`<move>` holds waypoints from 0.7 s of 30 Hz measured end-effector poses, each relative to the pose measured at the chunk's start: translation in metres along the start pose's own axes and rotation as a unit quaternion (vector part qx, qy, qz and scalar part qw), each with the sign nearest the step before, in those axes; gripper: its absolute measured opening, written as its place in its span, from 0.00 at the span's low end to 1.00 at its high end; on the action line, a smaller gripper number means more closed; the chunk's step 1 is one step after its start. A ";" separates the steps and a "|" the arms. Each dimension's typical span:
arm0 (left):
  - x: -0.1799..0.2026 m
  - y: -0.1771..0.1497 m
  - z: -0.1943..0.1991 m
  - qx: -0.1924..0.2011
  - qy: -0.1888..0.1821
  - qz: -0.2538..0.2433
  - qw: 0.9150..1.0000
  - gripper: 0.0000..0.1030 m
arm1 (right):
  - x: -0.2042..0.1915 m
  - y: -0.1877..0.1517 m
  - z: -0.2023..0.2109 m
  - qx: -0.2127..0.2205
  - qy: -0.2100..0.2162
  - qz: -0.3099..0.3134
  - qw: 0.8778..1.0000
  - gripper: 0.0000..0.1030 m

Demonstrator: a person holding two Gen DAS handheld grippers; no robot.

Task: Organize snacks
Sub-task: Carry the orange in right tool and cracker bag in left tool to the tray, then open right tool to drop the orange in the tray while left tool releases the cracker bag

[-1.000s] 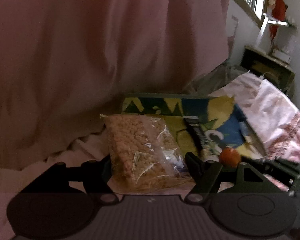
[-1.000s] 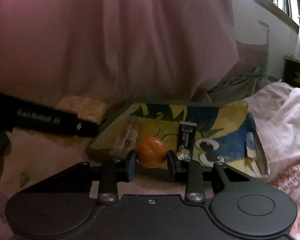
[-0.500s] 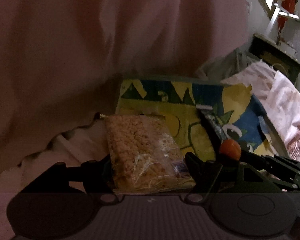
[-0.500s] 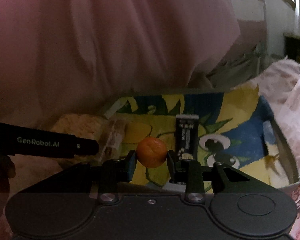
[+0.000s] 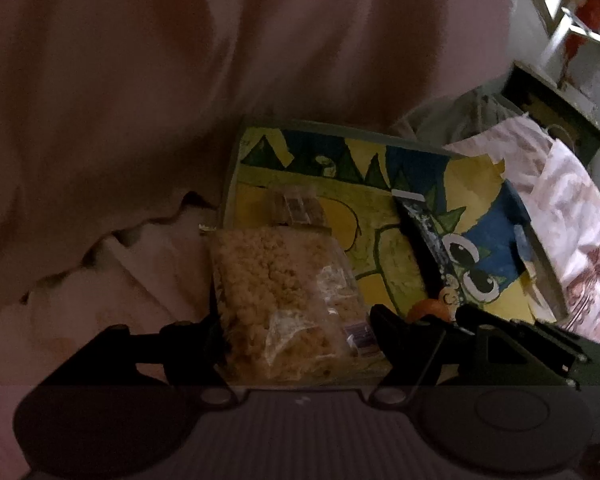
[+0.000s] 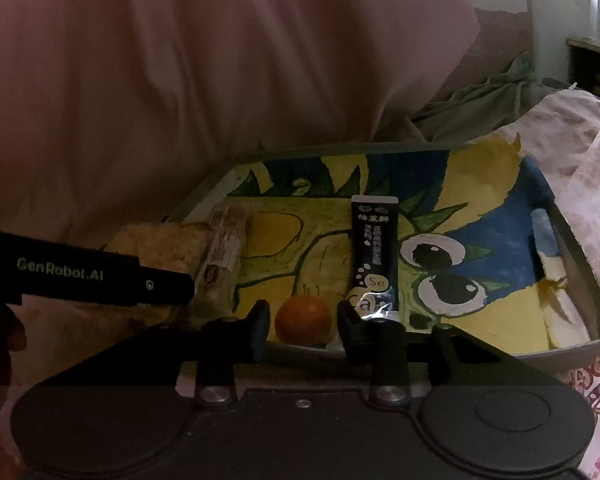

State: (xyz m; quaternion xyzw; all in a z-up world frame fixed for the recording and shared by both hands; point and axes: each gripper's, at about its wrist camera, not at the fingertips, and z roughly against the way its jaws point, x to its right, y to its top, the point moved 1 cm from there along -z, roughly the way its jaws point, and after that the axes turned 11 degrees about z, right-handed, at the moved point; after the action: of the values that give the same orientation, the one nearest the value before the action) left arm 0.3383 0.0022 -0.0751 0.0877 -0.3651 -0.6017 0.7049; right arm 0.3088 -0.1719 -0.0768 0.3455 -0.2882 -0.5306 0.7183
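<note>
A tray (image 6: pixel 340 150) painted with a yellow, green and blue cartoon lies on the bedding. My left gripper (image 5: pixel 296 316) is shut on a clear bag of golden puffed snack (image 5: pixel 276 292), which overhangs the tray's near left edge. My right gripper (image 6: pixel 303 316) has its jaws opening around a small orange (image 6: pixel 303 320); narrow gaps show on both sides, and the orange rests at the tray's front edge. A black stick packet (image 6: pixel 374 248) lies in the tray's middle. A small clear wrapped snack (image 6: pixel 224 240) lies at its left.
Pink fabric (image 6: pixel 180 80) hangs close behind and left of the tray. A floral cloth (image 5: pixel 572 220) is bunched along the tray's right side, with a green cloth (image 6: pixel 480 100) behind it. A dark cabinet (image 5: pixel 552 112) stands at the far right.
Both grippers have come down closer to the tray. The right jaws have parted from the orange, which now sits on the tray. The bag stays in the left gripper.
</note>
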 end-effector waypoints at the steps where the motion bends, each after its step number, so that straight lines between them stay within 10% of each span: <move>1: -0.001 0.000 0.000 0.000 -0.002 0.005 1.000 0.77 | 0.000 0.000 0.001 0.001 -0.001 0.000 1.000 0.44; 12: 0.001 0.003 0.025 0.028 -0.016 0.034 0.999 0.83 | 0.010 0.005 0.029 0.024 -0.025 -0.008 0.999 0.62; 21: 0.023 -0.006 0.083 0.130 -0.001 -0.019 0.991 0.98 | 0.018 0.015 0.080 0.074 -0.050 -0.021 0.996 0.79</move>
State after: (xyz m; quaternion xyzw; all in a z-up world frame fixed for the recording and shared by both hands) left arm 0.2825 0.0060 -0.0097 0.1842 -0.4393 -0.5627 0.6756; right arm 0.2598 -0.2019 -0.0166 0.3765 -0.3550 -0.5396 0.6641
